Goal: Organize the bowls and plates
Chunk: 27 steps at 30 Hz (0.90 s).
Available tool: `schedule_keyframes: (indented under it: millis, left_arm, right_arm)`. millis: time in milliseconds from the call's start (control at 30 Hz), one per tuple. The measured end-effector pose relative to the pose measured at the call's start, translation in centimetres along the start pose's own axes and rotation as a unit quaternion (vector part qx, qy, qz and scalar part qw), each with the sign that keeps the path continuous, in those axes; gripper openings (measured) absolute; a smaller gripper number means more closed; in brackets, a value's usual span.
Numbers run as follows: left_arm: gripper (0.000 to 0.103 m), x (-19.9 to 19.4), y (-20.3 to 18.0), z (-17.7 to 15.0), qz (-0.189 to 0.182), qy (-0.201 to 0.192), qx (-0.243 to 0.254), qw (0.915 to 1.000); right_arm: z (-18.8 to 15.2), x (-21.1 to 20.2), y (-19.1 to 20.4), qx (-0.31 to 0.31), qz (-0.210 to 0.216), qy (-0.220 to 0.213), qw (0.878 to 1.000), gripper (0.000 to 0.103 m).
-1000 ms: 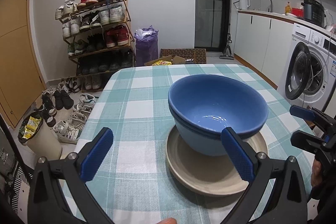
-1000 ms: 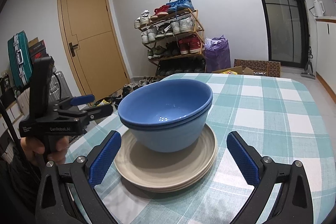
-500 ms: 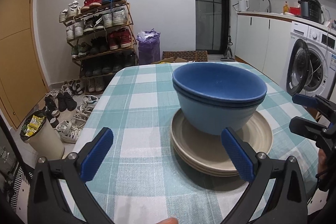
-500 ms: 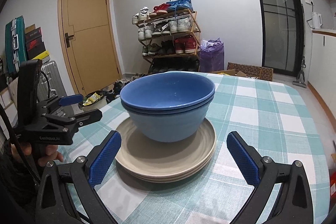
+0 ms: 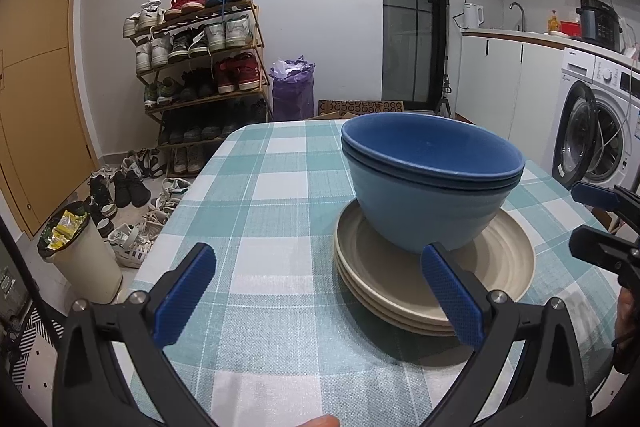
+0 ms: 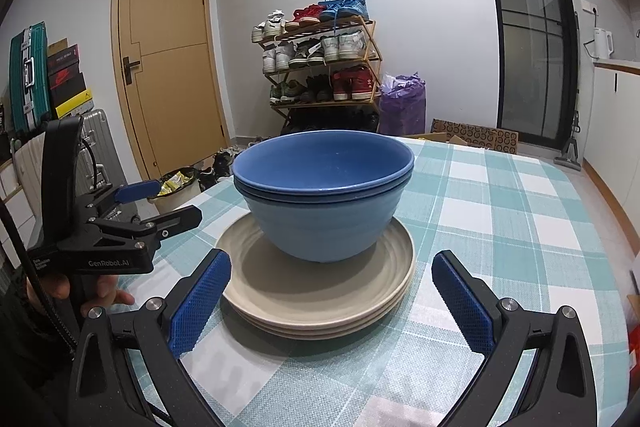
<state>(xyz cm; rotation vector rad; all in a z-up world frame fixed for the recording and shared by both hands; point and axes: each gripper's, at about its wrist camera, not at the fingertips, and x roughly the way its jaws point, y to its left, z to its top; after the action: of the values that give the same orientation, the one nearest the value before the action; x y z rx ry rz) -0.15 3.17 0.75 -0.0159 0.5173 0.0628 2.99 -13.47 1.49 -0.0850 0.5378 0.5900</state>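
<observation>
Right gripper (image 6: 330, 295) wide, empty, facing the plate stack (image 6: 320, 291) squarely; nested blue bowls (image 6: 324, 195) sit atop. Left gripper (image 5: 320, 291) wide, stack off its right finger.

Shoe rack (image 5: 200, 67) against grey wall, beside wooden door (image 6: 168, 59).

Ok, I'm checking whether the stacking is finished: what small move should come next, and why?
Probably just back both grippers away. Two blue bowls sit nested on the stack of beige plates, centred on the checked tablecloth. The left gripper and right gripper are open, empty and off the stack, so nothing seems left to place.
</observation>
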Motion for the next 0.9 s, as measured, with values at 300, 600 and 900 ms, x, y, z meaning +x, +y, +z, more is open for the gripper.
schedule_keyframes:
  millis: [300, 600, 900]
  left_arm:
    - [0.103, 0.9, -0.3, -0.5, -0.005, 0.005, -0.002, 1.0000]
    - [0.103, 0.6, 0.0, -0.6, -0.003, -0.008, -0.014, 0.9999]
    - [0.103, 0.4, -0.3, -0.7, 0.002, -0.014, -0.004, 0.9999]
  right_arm:
    - [-0.8, -0.4, -0.6, 0.016, -0.009, -0.003, 1.000, 0.102]
    - [-1.5, -0.6, -0.7, 0.028, -0.012, -0.001, 1.000, 0.102]
    - [-1.9, -0.7, -0.9, 0.035, -0.016, -0.003, 0.999, 0.102]
